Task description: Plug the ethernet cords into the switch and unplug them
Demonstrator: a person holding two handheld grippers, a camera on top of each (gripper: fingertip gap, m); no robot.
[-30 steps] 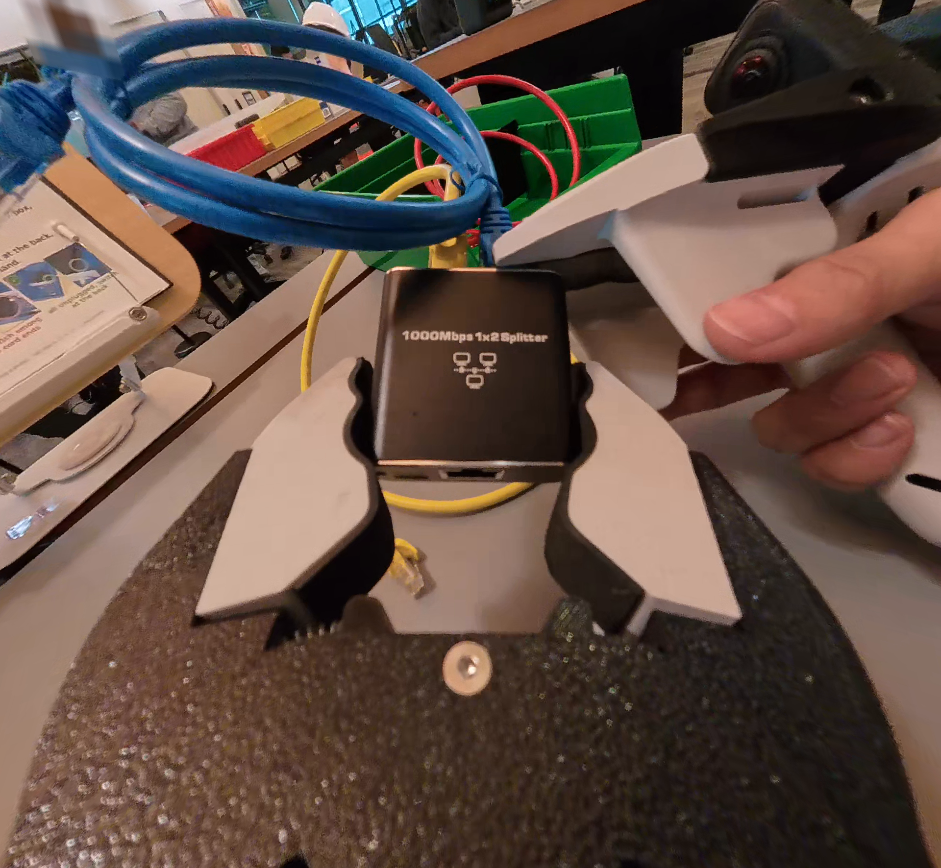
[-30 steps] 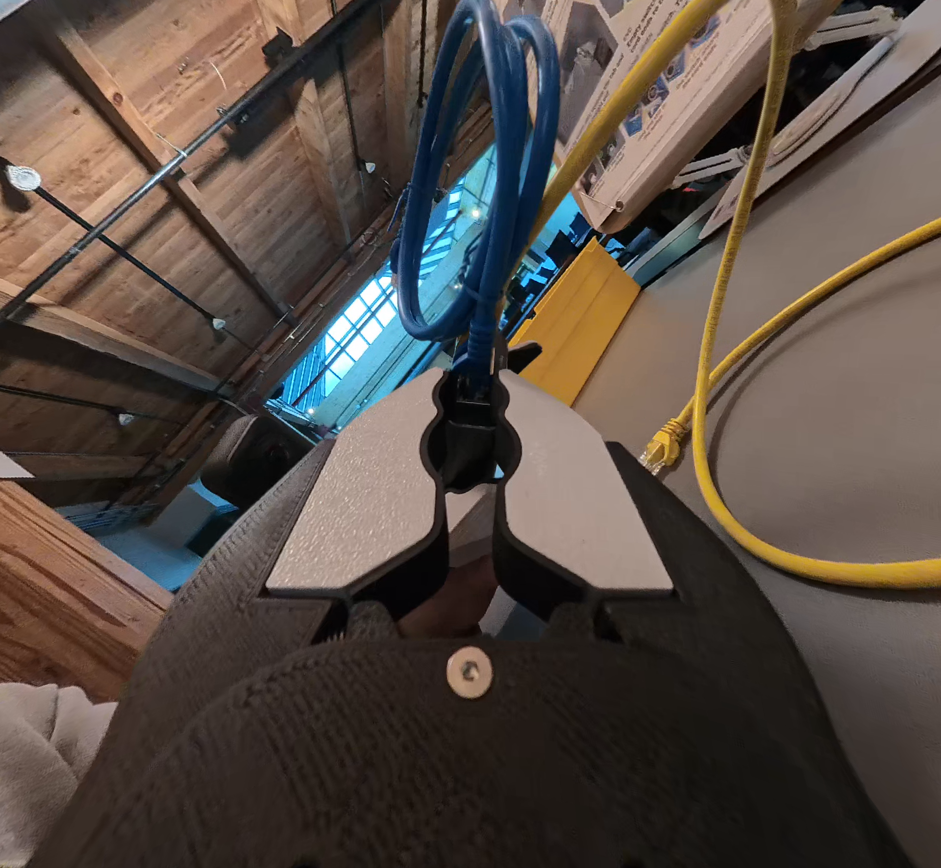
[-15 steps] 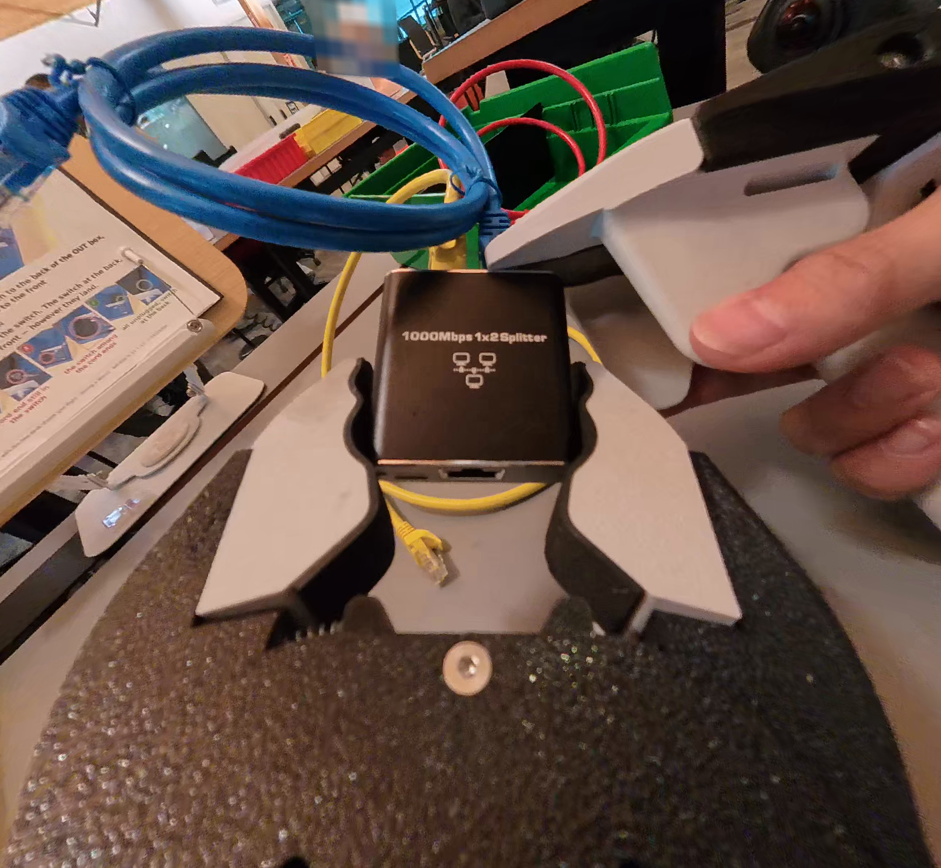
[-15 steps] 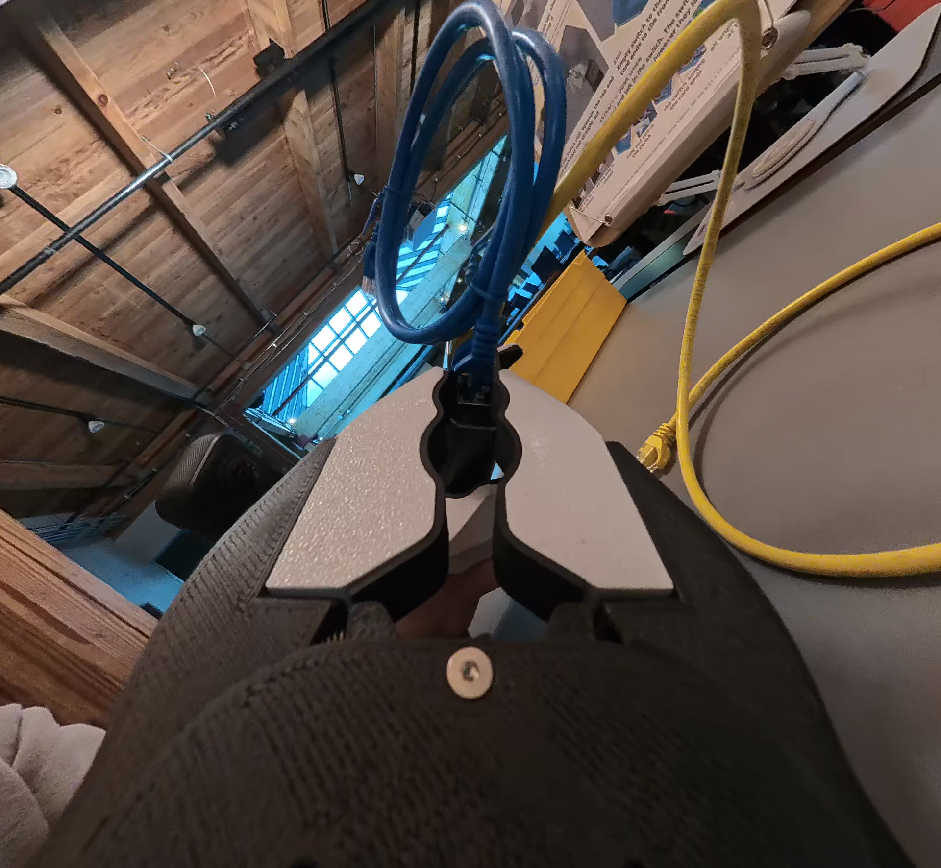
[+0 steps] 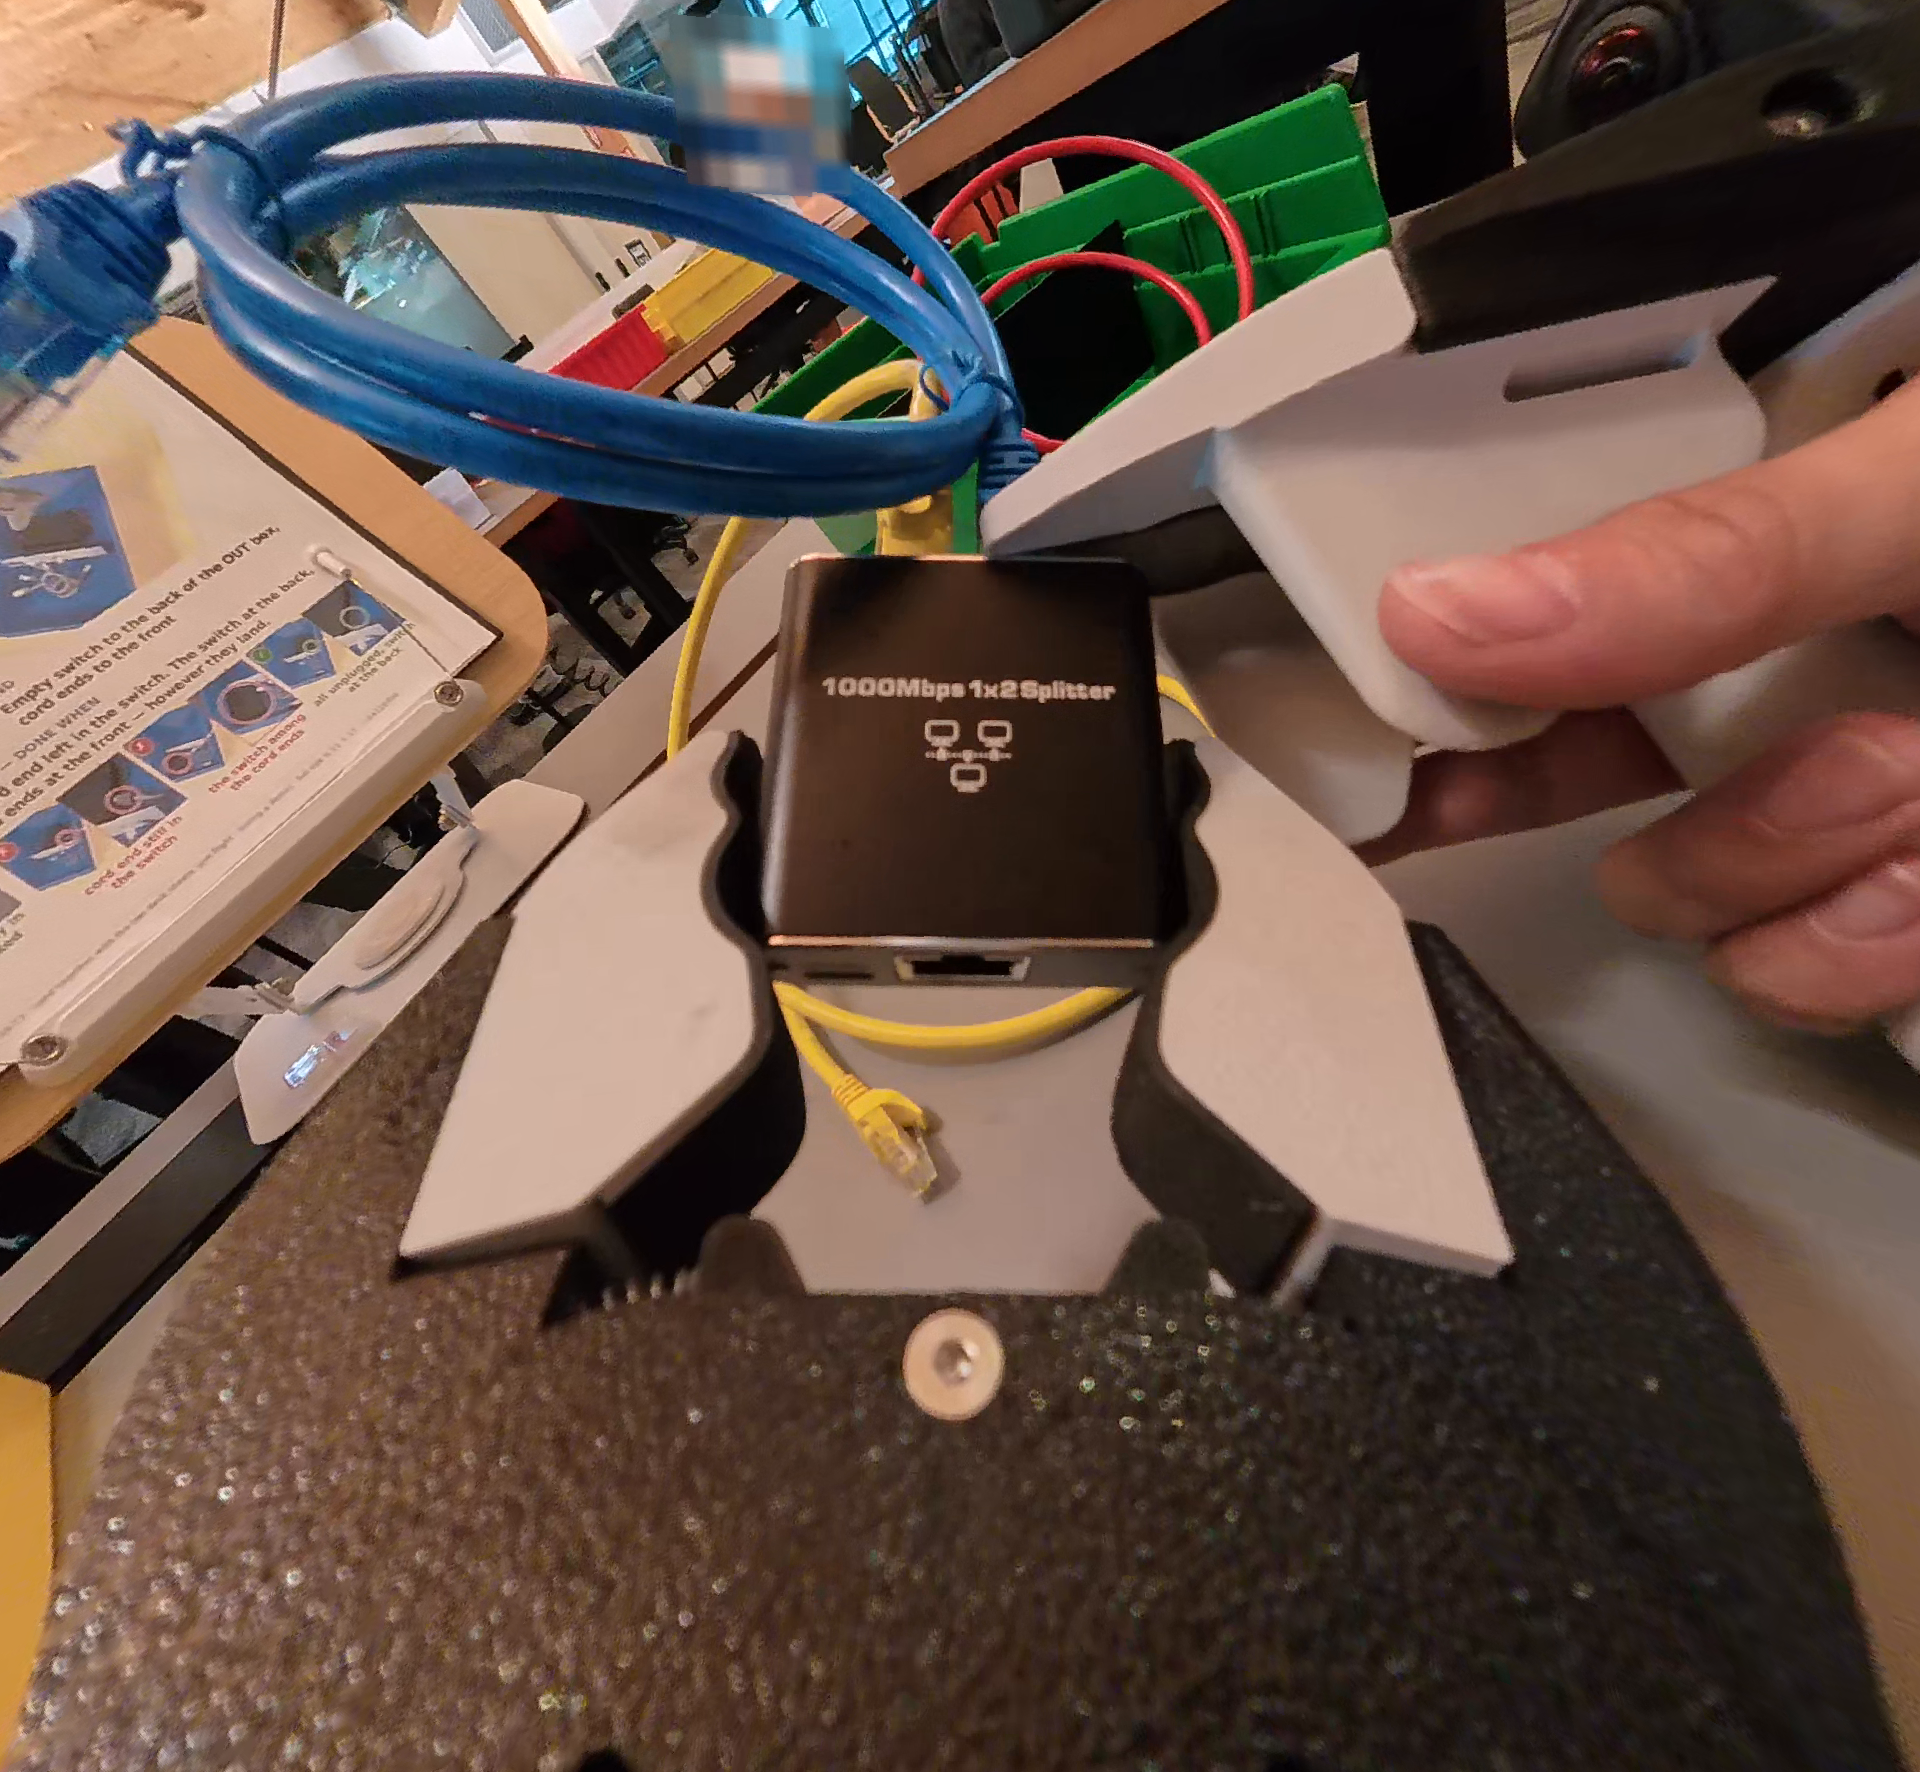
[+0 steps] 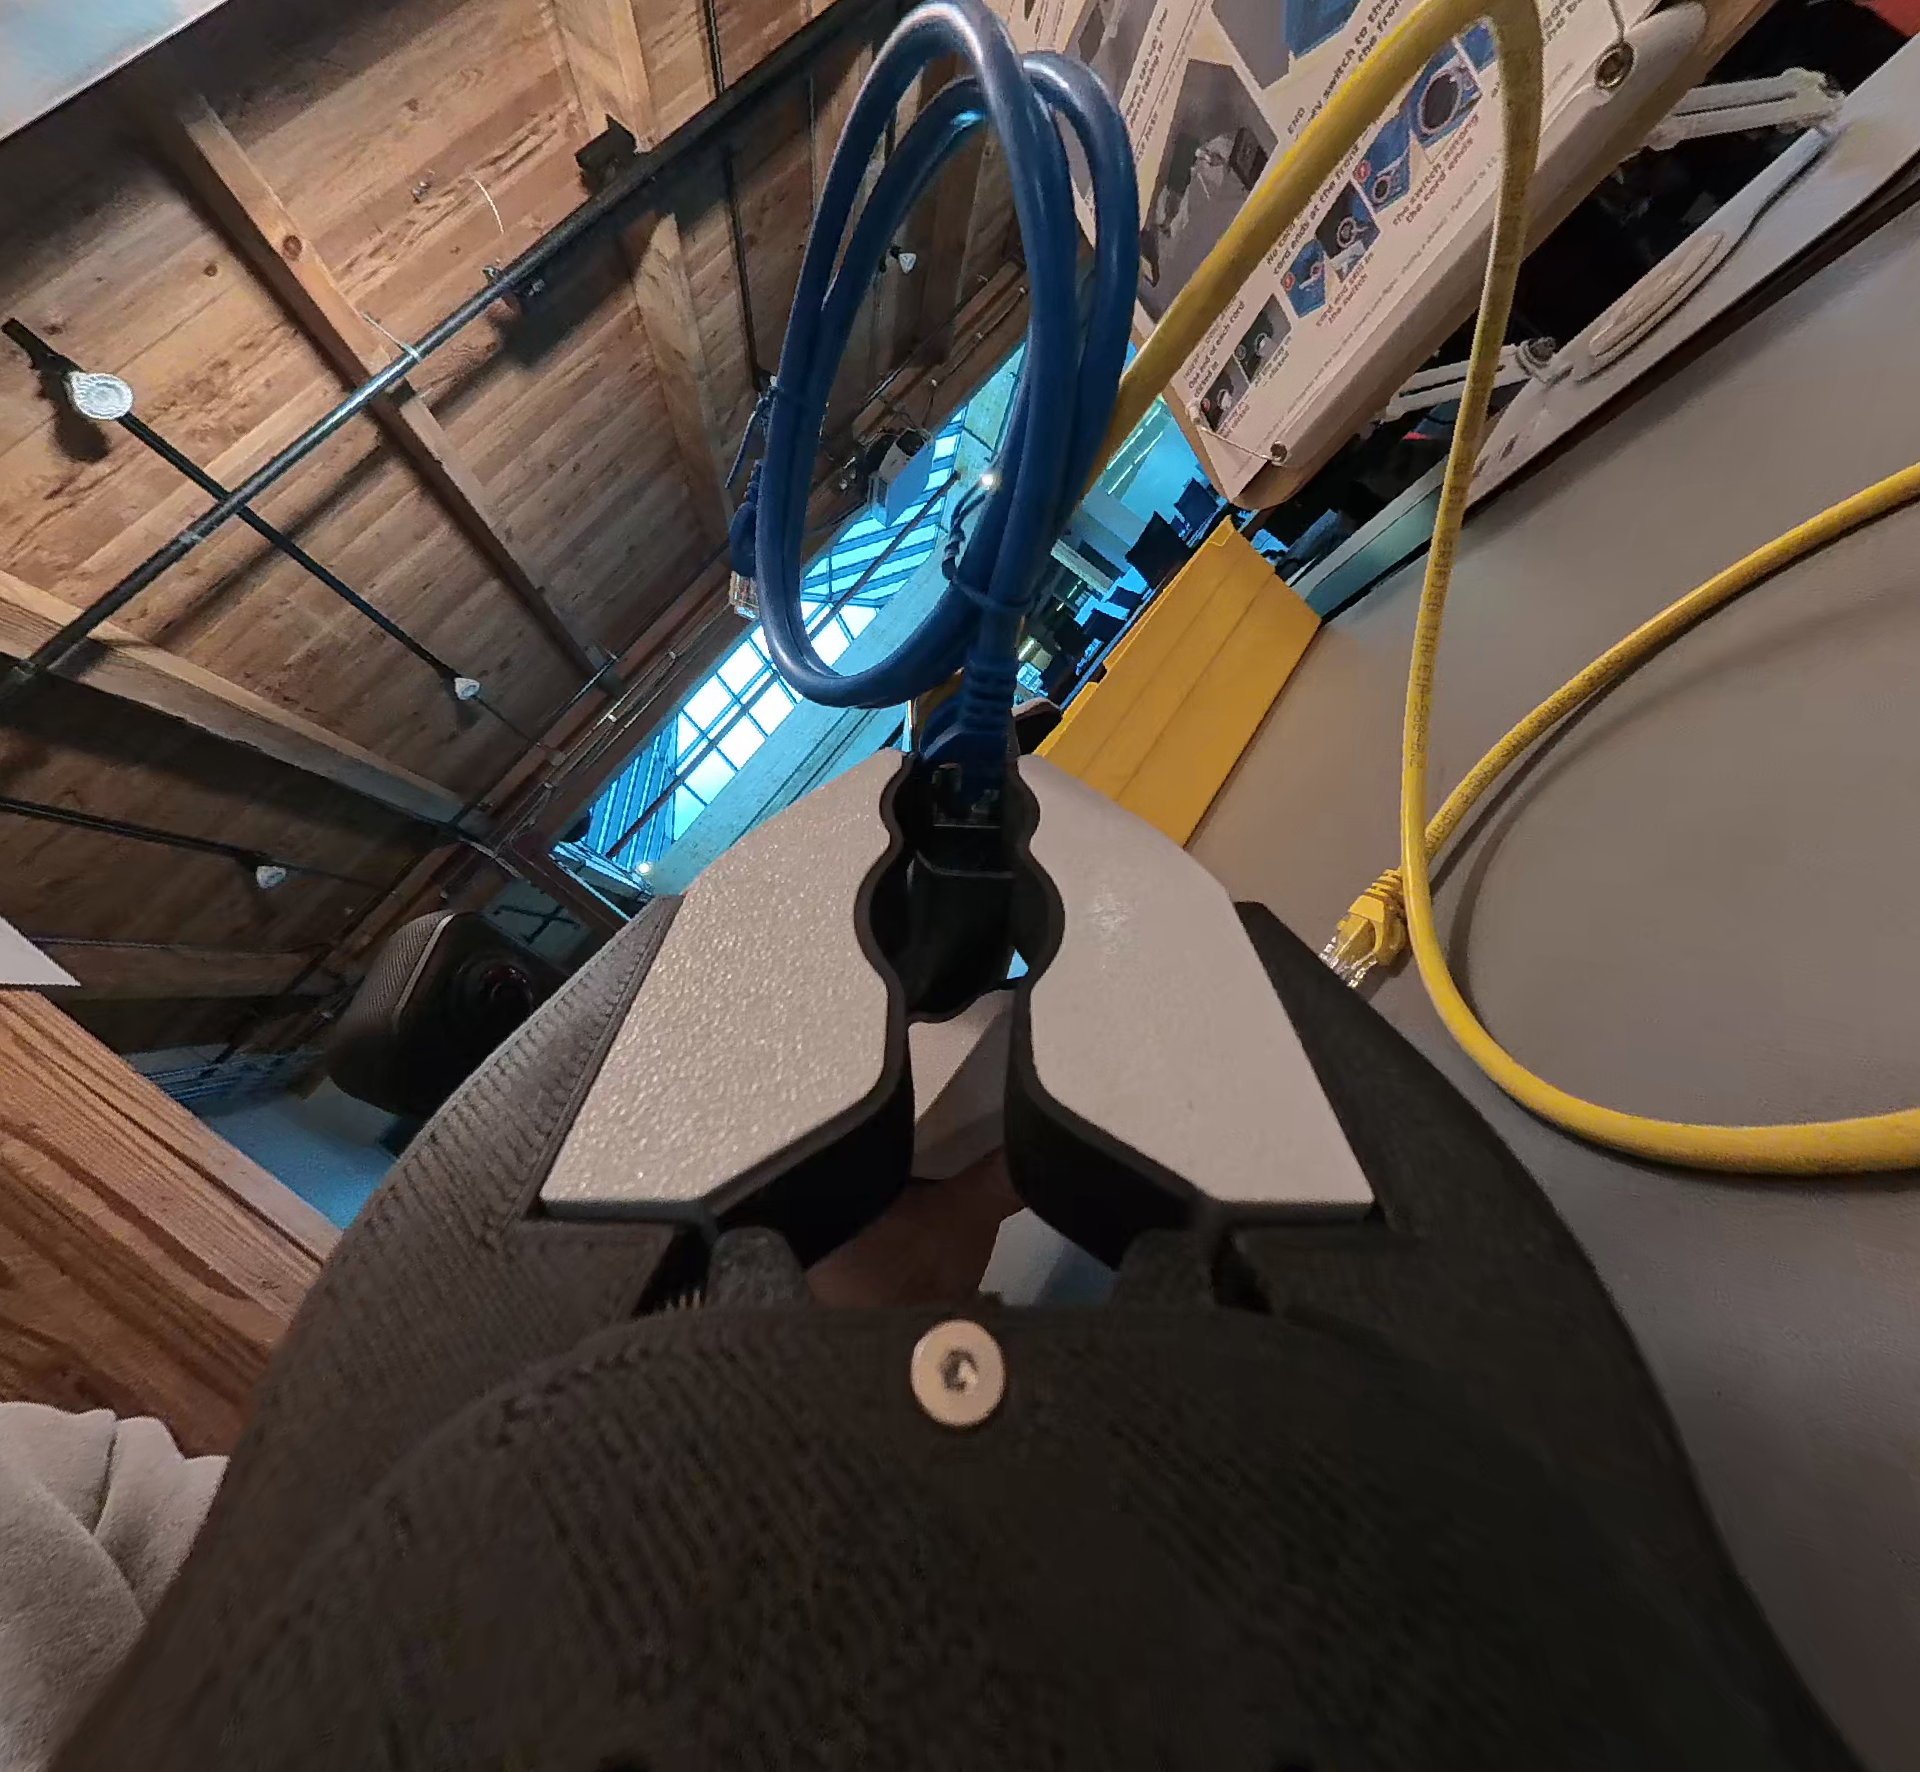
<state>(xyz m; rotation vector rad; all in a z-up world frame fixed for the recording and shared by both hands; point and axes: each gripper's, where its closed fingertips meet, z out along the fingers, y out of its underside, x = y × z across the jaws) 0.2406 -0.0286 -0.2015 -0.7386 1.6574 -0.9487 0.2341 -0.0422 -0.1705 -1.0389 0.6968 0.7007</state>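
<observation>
Yellow ethernet cord plug (image 5: pixel 896 1140) has slid nearer; left tongs (image 5: pixel 961 875) clamp black metal switch (image 5: pixel 961 746), right tongs (image 6: pixel 961 875) pinch coiled blue ethernet cord (image 6: pixel 966 372) plug at switch's far right.

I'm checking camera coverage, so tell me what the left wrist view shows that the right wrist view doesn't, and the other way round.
Only the left wrist view shows the black switch clamped in the left gripper, the green bin with red cords, and the hand holding the right gripper.

Only the right wrist view shows the right gripper shut on the blue cord's plug, and the wooden ceiling.

Both show the coiled blue cord, the yellow cord, and the instruction board.
</observation>
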